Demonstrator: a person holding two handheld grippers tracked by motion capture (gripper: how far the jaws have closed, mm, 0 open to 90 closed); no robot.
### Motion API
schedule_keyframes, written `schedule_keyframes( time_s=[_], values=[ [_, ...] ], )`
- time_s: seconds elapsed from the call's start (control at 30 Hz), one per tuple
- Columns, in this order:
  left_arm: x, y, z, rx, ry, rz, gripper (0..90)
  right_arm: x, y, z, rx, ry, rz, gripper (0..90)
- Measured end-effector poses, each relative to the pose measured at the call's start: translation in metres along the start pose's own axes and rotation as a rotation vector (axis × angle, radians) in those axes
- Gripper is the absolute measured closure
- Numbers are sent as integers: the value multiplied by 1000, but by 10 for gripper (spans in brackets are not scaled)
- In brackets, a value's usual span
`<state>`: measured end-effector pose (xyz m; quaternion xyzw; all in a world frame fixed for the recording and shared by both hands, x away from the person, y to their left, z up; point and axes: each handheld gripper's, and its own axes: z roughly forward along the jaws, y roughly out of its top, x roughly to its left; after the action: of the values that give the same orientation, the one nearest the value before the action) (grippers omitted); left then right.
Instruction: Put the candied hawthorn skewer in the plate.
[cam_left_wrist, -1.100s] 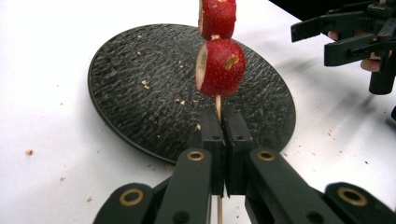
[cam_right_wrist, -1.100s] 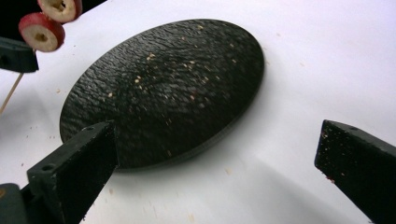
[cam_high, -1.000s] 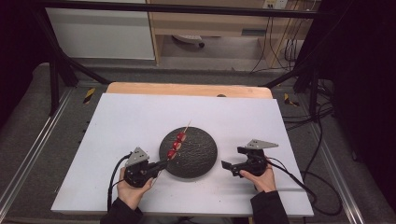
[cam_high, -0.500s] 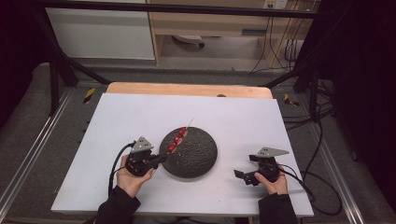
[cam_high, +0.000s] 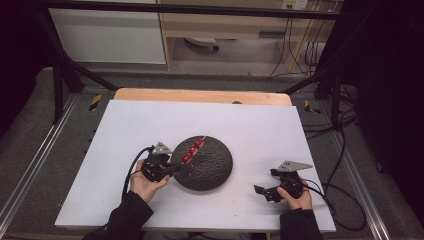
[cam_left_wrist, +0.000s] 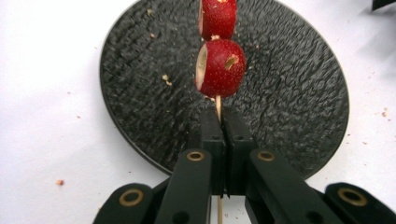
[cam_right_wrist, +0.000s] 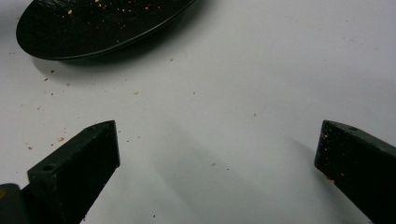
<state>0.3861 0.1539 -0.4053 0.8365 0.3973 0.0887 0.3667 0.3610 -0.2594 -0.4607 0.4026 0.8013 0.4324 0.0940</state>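
White board (cam_high: 130, 125) covers the tabletop, speckled with small reddish crumbs around the near middle. At its near right, the right gripper (cam_high: 265, 191) rests low over bare board, its jaws spread wide with nothing between them. At the near left, the left gripper (cam_high: 172, 169) has its jaws clamped on the near end of a thin wooden skewer (cam_left_wrist: 218, 105) threaded with red, cut-sided fruit pieces (cam_left_wrist: 219, 67). That skewer slants up and away over a round black textured plate (cam_high: 215, 167), which sits in the middle of the board between the two hands. Beyond the board, a strip of pale wooden table edge (cam_high: 200, 96) shows. Farther off stand a white cabinet (cam_high: 107, 35), a wooden shelf unit (cam_high: 225, 25) and dangling black cables (cam_high: 305, 50) on the right.
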Motion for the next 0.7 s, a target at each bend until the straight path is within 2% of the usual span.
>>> schedule_keyframes(
  time_s=[0.37, 0.7],
  values=[
    [-13, 3, 20, 106, 43, 29, 884, 0, -1, -1, -4, 17, 5, 6],
    [-17, 4, 29, 138, 70, 30, 882, -1, -1, -1, 2, 20, 5, 7]
  ],
)
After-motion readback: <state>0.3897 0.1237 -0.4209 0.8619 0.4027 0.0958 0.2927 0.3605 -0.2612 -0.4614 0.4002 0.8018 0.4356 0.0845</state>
